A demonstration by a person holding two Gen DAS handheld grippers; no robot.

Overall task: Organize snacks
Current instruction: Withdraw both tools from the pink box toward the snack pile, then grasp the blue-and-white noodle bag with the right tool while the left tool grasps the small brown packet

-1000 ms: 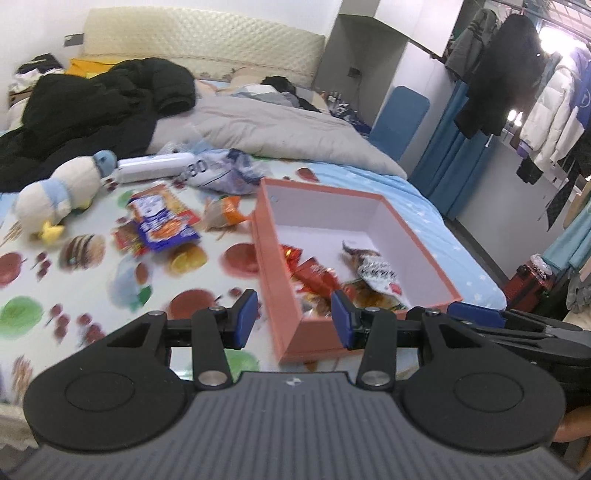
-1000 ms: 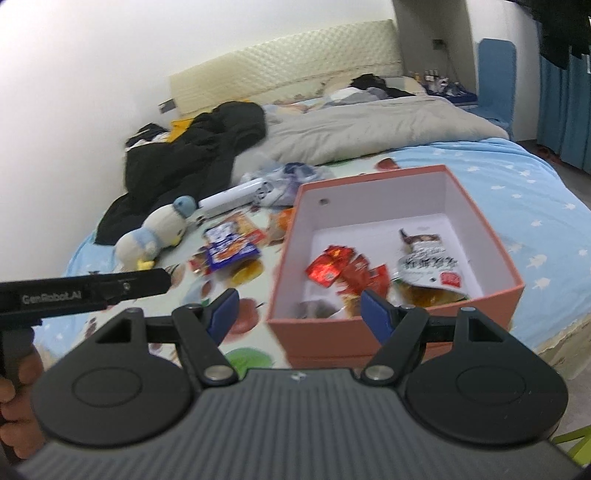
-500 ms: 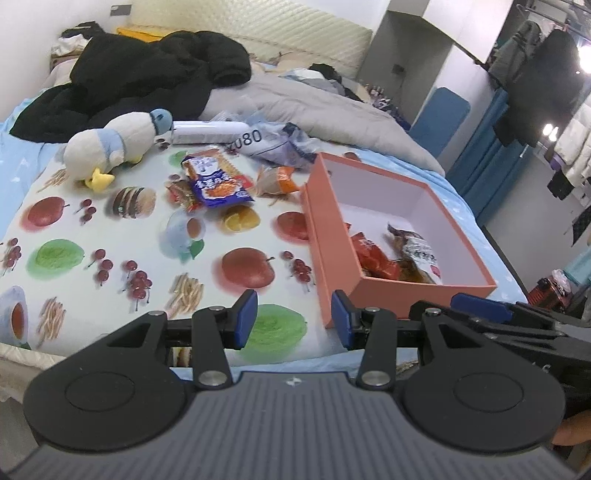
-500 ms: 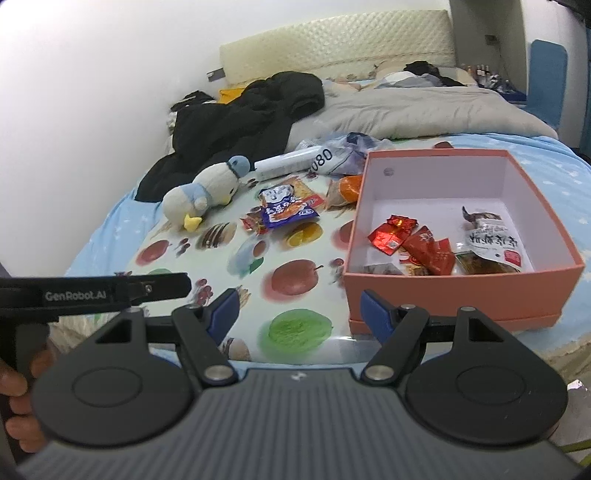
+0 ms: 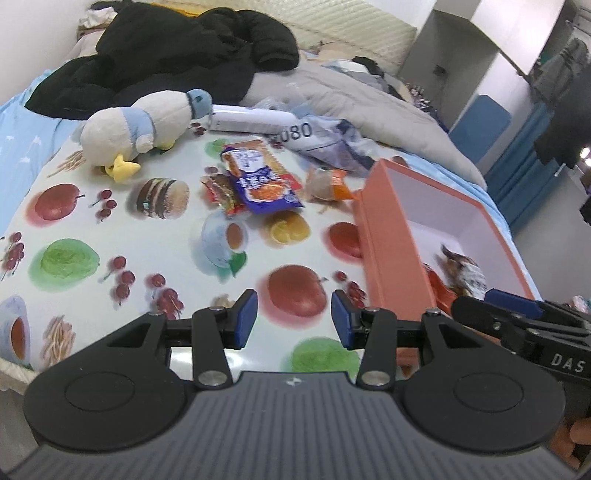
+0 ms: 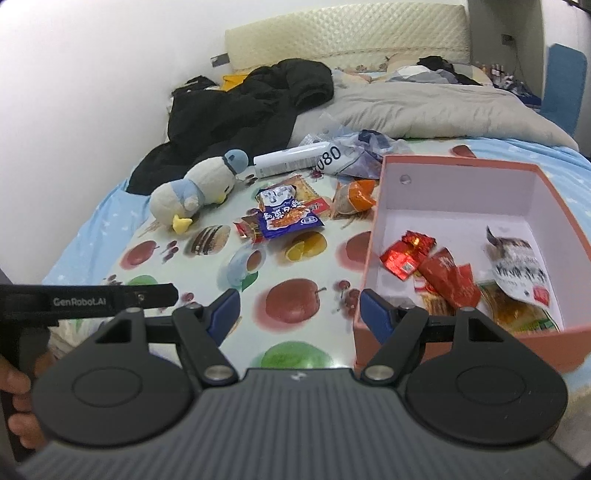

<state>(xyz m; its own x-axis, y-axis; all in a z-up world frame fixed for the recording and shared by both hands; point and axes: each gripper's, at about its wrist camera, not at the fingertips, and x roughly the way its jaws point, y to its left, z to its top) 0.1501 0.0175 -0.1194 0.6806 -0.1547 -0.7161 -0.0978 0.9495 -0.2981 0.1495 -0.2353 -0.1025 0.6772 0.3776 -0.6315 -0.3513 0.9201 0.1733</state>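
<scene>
Both our grippers are empty: left gripper [image 5: 293, 317] fingers apart over the fruit-print cloth [image 5: 110, 236], right gripper [image 6: 299, 314] wider. Farther out we see a blue-purple snack pack [image 6: 286, 216] and an orange one [image 6: 351, 197] on the cloth, left of the pink box [image 6: 461, 192] with red wrappers [image 6: 424, 258].

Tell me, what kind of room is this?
Most likely a bedroom. The snacks lie on a bed with a padded headboard and a rumpled grey duvet, and clothes hang on a rail off to one side.
</scene>
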